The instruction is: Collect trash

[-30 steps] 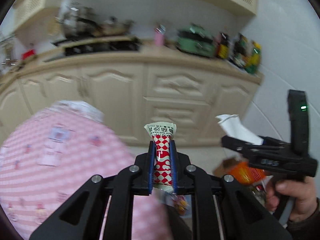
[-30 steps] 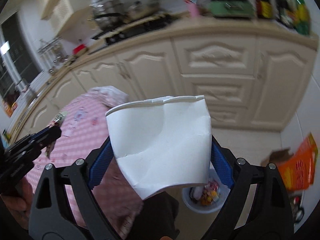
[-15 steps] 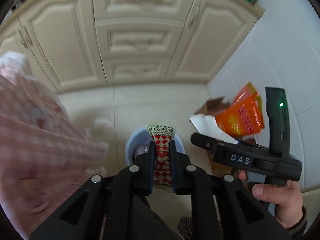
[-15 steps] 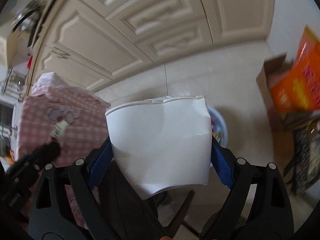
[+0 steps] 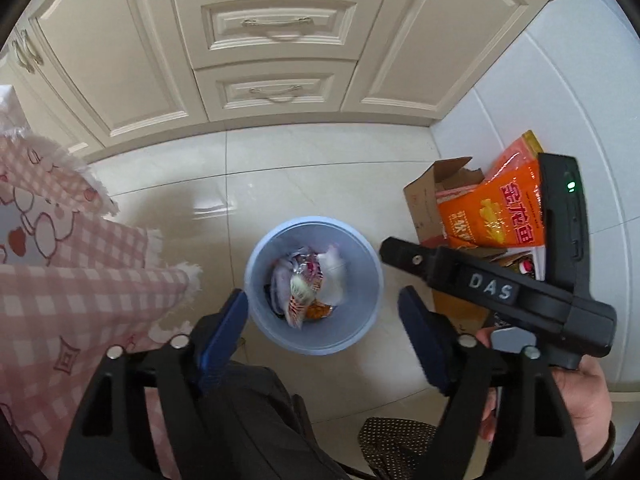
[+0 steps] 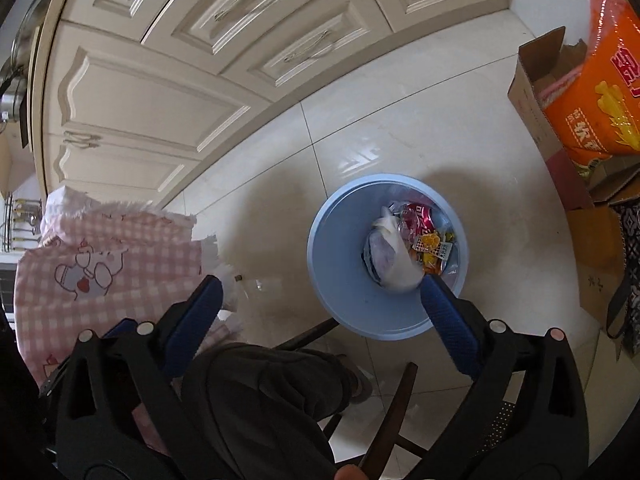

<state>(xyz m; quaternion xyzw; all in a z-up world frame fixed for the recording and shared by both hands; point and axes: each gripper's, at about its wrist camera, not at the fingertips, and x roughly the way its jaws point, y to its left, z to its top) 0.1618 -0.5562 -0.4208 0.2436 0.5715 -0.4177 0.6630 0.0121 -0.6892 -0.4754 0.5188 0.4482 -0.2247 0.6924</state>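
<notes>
Below both grippers, at frame centre, the bin [image 5: 314,284] holds the trash [image 5: 310,286]. Your left gripper [image 5: 322,324] and right gripper [image 6: 320,300] have fingers spread, pinching nothing. Lift clear of the rim before swinging away.

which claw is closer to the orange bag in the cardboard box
Right. The right claw reaches in beside the orange bag, next to the cardboard box. The left claw hangs over the blue bin, farther away.
</notes>
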